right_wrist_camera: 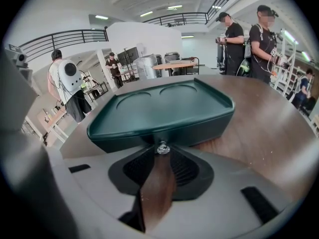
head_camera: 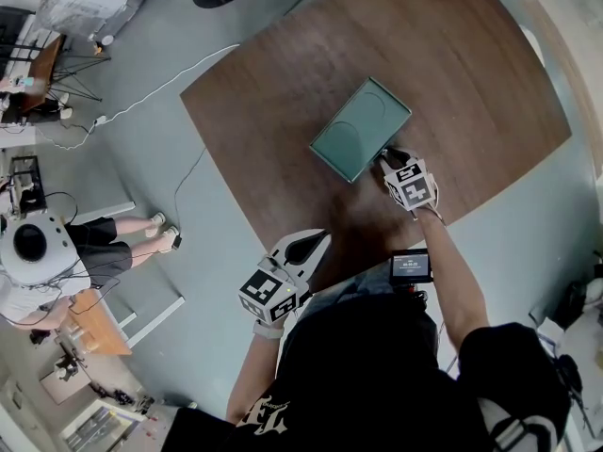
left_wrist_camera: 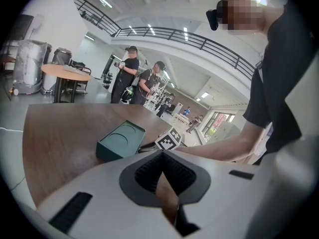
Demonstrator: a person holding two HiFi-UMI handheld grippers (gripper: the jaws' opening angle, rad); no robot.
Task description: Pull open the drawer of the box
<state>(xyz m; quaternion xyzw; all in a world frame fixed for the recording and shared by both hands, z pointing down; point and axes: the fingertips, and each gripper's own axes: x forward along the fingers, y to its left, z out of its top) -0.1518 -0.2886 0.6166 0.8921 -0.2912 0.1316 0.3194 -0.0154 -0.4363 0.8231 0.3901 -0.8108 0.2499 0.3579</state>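
Right gripper view: the right gripper [right_wrist_camera: 162,153] has its jaws pinched on the small shiny knob [right_wrist_camera: 162,147] at the middle of the drawer front [right_wrist_camera: 204,132] of the dark green box [right_wrist_camera: 164,108], and the drawer looks pushed in. In the head view the box lies near the middle of the brown table [head_camera: 452,55], with the right gripper at its near right side. The left gripper [head_camera: 318,241] hangs over the table's near edge, well apart from the box, jaws pressed together on nothing
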